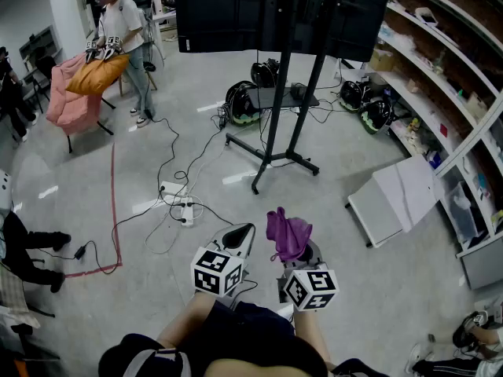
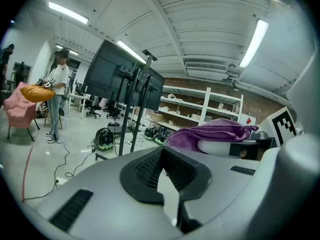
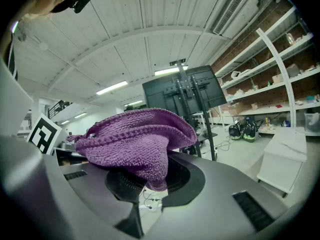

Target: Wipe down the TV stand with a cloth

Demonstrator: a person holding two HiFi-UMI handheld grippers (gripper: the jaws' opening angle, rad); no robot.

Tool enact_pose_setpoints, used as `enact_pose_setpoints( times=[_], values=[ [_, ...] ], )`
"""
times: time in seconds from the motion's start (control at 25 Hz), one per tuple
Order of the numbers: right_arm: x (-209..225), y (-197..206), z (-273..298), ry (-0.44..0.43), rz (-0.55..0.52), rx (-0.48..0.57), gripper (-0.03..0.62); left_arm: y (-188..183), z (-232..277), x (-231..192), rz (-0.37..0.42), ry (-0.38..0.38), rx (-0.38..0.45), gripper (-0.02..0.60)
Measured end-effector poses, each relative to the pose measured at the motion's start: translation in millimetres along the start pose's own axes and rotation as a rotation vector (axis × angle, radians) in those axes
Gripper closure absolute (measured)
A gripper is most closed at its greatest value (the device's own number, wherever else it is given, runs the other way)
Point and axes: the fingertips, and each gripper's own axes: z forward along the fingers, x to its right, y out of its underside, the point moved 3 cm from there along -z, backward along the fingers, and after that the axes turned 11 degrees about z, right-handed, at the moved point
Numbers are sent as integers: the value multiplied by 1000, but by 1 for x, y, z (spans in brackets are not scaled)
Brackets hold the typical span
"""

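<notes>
We find the left gripper (image 2: pixel 163 171) with its jaws closed together and nothing between them. The right gripper (image 3: pixel 151 186) is clamped on a purple knitted cloth (image 3: pixel 134 138), which bunches over its jaws. The black TV stand (image 1: pixel 277 112), carrying a dark screen (image 1: pixel 236 10), stands on the grey floor (image 1: pixel 354 281) ahead, well apart from both grippers and from the cloth.
</notes>
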Motion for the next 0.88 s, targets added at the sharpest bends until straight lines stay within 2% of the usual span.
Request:
enact_pose_setpoints(
  times=[0.56,0.88],
  values=[
    [-2,11,-22,-60,16,-18,530,11,-17,20,-35,-36,-2,575],
    [14,5,-16,-52,31,-35,530,11,11,26,-45,-14,-21,575]
  ],
)
